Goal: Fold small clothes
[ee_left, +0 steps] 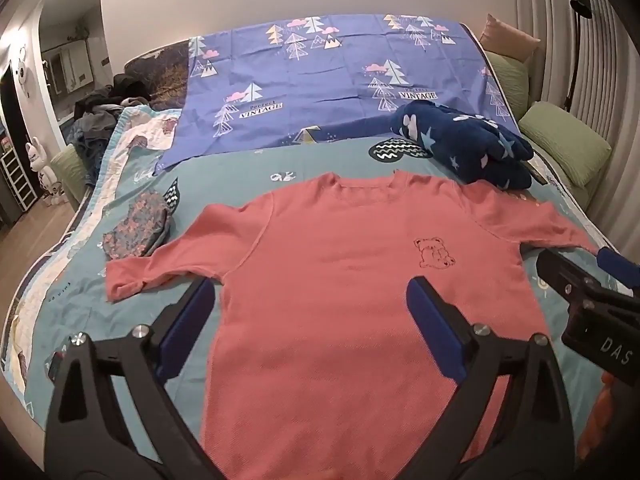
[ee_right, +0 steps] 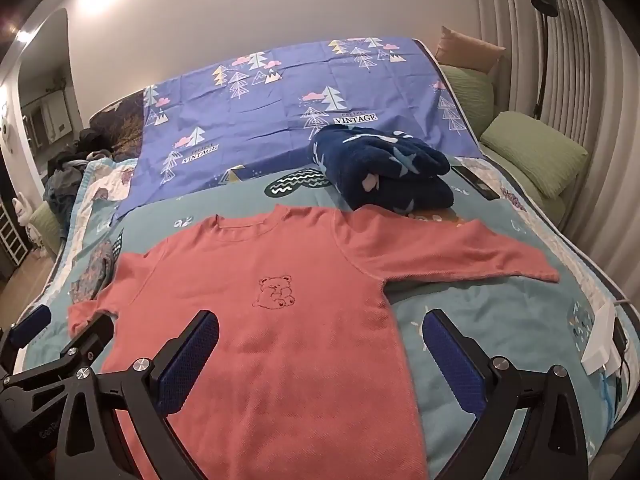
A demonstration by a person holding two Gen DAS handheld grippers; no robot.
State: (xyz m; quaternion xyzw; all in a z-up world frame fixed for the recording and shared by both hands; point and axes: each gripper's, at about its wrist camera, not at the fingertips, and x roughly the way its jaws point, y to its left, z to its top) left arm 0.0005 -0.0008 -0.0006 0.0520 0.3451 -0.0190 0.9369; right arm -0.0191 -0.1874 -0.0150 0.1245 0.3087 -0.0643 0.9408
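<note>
A coral long-sleeved shirt (ee_left: 340,280) with a small bear outline on the chest lies flat, front up, on the teal bedspread, both sleeves spread out; it also shows in the right wrist view (ee_right: 280,320). My left gripper (ee_left: 310,300) is open and empty, hovering over the shirt's lower left body. My right gripper (ee_right: 320,332) is open and empty over the shirt's lower right side; it also shows at the right edge of the left wrist view (ee_left: 580,280). The left gripper shows at the left edge of the right wrist view (ee_right: 60,340).
A folded navy star blanket (ee_left: 464,144) lies behind the shirt's right shoulder. A small floral folded garment (ee_left: 138,228) lies by the left sleeve. A purple tree-print sheet (ee_left: 320,80) covers the far bed. Green pillows (ee_left: 564,148) and a white device (ee_right: 600,344) sit at the right.
</note>
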